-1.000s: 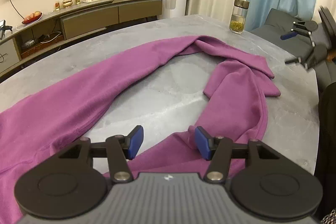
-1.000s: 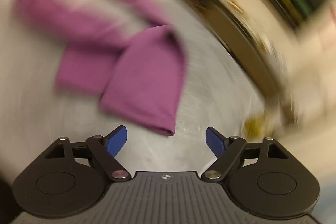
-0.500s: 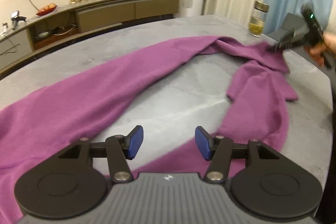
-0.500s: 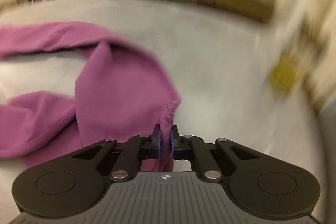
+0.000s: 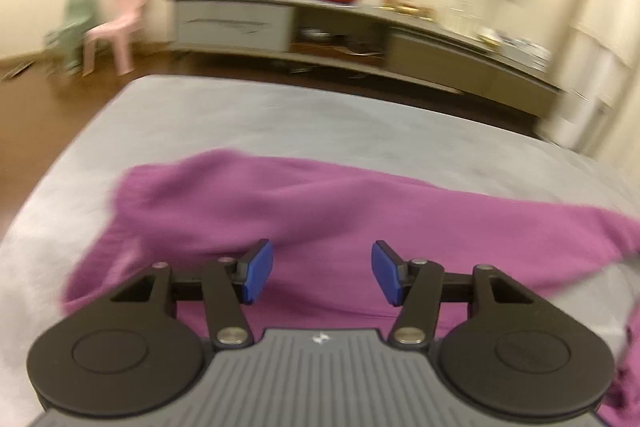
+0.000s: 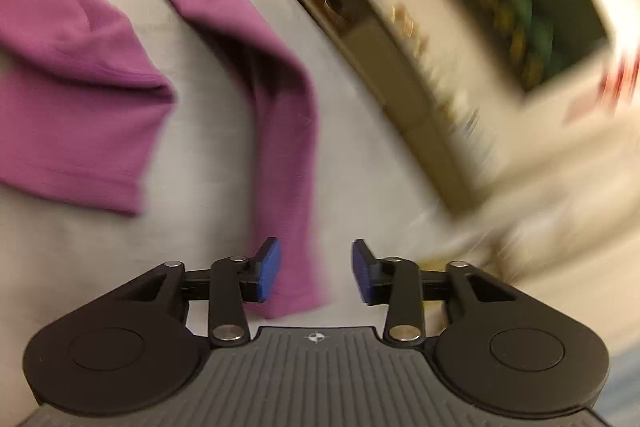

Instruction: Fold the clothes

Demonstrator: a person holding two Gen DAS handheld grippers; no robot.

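**Purple garment spread on grey surface, both claws open**

While both views are blurred, a purple garment is seen lying across the grey surface. The left claw is held over the cloth with its blue pads well apart and nothing gripped between them. In the right wrist view the right claw is likewise parted and empty; a narrow strip of the garment runs down to its left pad, though contact cannot be told. A sideboard and a pink chair are seen beyond the surface. No brand or writing can be read; only a small emblem is marked on each claw's housing.
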